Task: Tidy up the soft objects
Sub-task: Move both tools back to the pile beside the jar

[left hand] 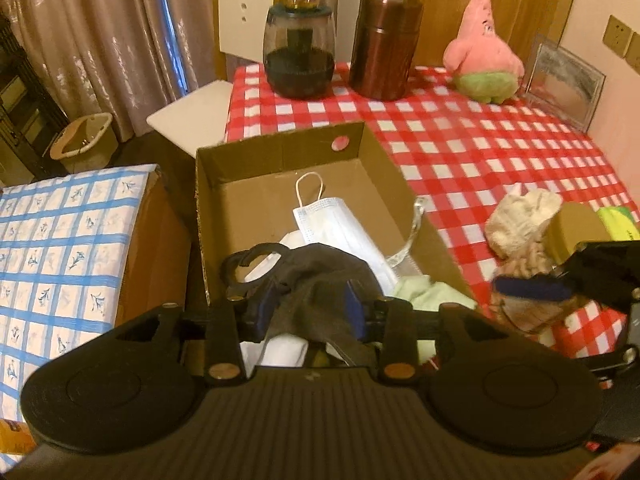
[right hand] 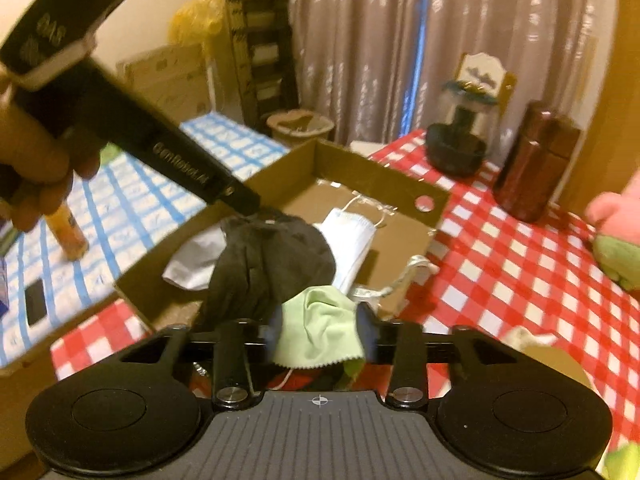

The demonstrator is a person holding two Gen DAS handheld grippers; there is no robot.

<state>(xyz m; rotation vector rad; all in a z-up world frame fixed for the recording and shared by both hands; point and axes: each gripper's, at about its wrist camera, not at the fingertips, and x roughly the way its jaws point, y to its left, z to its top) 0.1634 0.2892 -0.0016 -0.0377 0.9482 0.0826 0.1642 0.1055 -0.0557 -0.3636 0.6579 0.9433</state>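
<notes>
Over the box (left hand: 280,152), the left gripper (left hand: 310,308) clamps a dark cloth (left hand: 320,280); the right gripper (right hand: 320,336) pinches a green cloth (right hand: 320,320) at the near edge. A mask (left hand: 340,224) lies inside. Plush toys (left hand: 484,52) remain on the surface (left hand: 480,152).
</notes>
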